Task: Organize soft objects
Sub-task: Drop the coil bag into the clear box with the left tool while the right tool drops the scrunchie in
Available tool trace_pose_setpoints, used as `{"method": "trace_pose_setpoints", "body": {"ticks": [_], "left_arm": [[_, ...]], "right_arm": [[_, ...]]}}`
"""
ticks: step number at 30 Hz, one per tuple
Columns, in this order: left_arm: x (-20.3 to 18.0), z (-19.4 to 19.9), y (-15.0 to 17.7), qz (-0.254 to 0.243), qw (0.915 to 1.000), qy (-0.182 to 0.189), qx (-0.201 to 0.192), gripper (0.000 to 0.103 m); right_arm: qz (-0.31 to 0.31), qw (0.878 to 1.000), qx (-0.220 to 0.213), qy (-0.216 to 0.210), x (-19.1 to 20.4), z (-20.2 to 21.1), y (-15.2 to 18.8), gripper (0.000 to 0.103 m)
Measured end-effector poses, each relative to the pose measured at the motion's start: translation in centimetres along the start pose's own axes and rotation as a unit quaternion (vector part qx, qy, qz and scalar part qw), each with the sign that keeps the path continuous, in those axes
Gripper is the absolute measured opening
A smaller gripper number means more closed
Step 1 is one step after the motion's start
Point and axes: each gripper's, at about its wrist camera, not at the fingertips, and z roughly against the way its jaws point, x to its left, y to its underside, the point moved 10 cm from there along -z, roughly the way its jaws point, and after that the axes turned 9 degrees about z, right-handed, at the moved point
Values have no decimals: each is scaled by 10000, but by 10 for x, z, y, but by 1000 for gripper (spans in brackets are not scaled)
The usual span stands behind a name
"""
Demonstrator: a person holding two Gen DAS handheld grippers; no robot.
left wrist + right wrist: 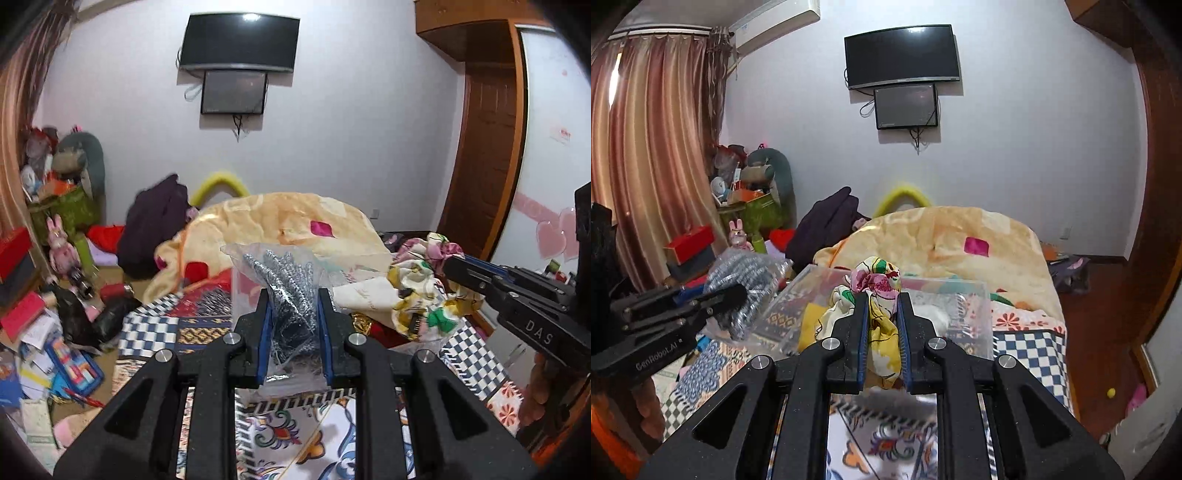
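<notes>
My left gripper (294,299) is shut on a clear plastic bag of grey-and-white knitted fabric (284,273) and holds it above the bed. My right gripper (882,302) is shut on a floral cloth (877,284), yellow, white and pink, held over a clear plastic box (975,295) on the bed. In the left wrist view the right gripper (461,271) comes in from the right with the floral cloth (417,284). In the right wrist view the left gripper (735,295) shows at the left with the bag (746,273).
A folded peach blanket (280,221) lies beyond on the patterned bedspread (155,328). A dark garment (155,225) and a yellow cushion (221,184) sit behind it. Clutter and plush toys (62,240) fill the floor at left. A door (484,155) is at right.
</notes>
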Motion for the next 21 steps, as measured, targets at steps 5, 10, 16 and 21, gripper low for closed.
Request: {"method": "trace_pose_setpoints", "body": {"ticks": [5,10,16,21], "left_arm": [[9,-23,3,5,9997,-208,144,22],[18,-47,15,-24,9983,-437,380,22],[20,-58,28,-164,9968,-569,544,22],[20,-58,36,-22,9964,-349,774,40]], "right_arm": [[-101,9999,137,-23,-1,-17,3,13],[-85,9990,429,-97,5,-38,17,13],[104,9969,765,-137,16,-57,35,14],[129,9947,990,-256,20,-61,45,36]]}}
